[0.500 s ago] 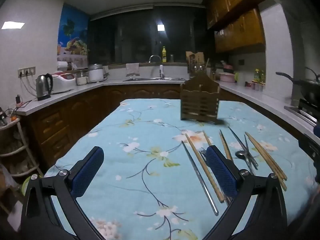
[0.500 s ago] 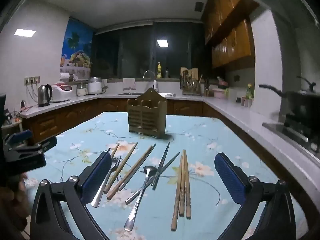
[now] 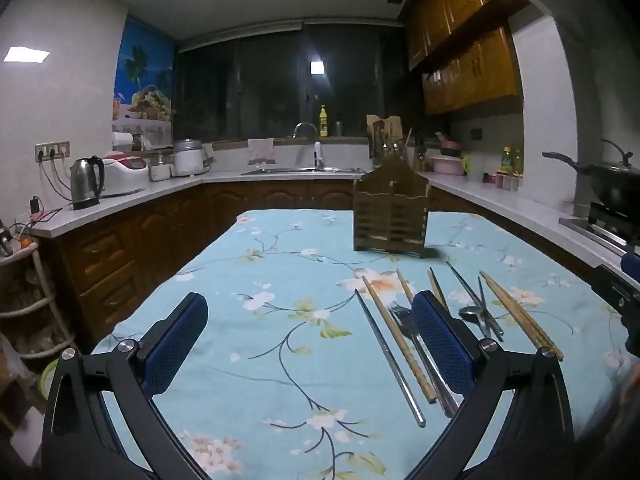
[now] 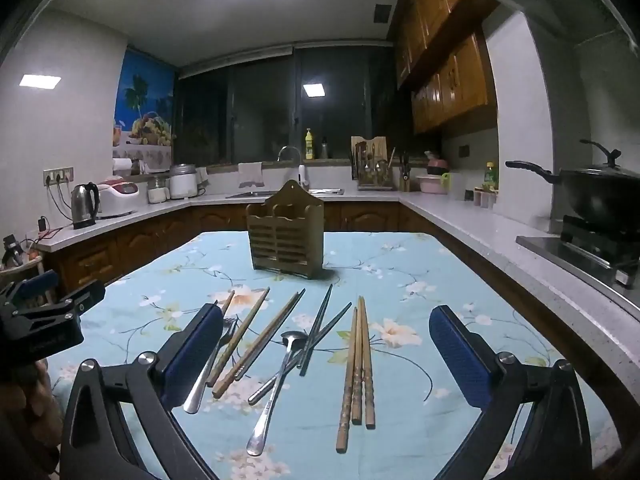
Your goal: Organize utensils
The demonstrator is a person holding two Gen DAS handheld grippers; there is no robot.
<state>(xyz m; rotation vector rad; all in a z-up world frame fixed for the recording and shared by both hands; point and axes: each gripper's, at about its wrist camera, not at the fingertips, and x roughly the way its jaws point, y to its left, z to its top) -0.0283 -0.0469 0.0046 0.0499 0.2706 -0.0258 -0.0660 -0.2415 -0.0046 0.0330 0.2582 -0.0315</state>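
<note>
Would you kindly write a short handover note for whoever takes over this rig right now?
Left claw: open, empty, low over the tablecloth.
Right claw: open, empty, above the utensils.
Wooden holder: upright at mid-table, nothing seen in it.
Wooden chopsticks, spoon, fork and metal chopsticks lie loose in front of it.
Done: nothing yet. Left: put every utensil into the holder.

No text, label or number is legible anywhere; faint lettering on the left gripper (image 4: 40,320) body is too blurred to read
</note>
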